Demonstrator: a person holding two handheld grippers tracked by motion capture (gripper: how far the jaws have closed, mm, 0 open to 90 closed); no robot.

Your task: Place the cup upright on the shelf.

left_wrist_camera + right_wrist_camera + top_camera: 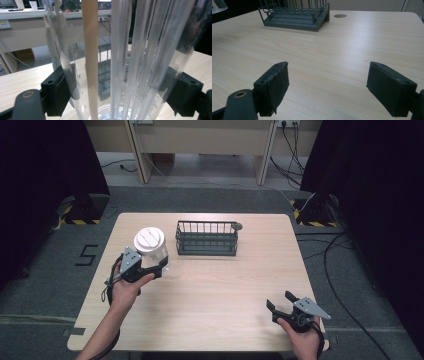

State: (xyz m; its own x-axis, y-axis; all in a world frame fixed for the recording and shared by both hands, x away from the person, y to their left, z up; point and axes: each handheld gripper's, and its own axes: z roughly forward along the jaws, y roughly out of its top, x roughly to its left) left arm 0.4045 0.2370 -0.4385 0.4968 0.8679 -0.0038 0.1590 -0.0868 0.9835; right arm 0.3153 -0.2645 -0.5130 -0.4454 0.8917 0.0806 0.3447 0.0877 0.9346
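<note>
A clear plastic jar (151,251) with a white lid stands at the table's left side. My left gripper (162,266) is shut on its lower wall. Seen from the left gripper view, the clear jar (130,62) sits between both black pads (61,92), with a slotted clear insert and a pale stick inside it. A dark wire rack (207,238) stands at the table's back middle, to the right of the jar. My right gripper (280,301) is open near the front right corner, with nothing between its pads (275,85). The rack (295,13) lies far ahead of it.
The wooden table (220,290) has a round cable hole (237,226) beside the rack's right end. Black curtains hang at both sides, and cables lie on the floor to the right.
</note>
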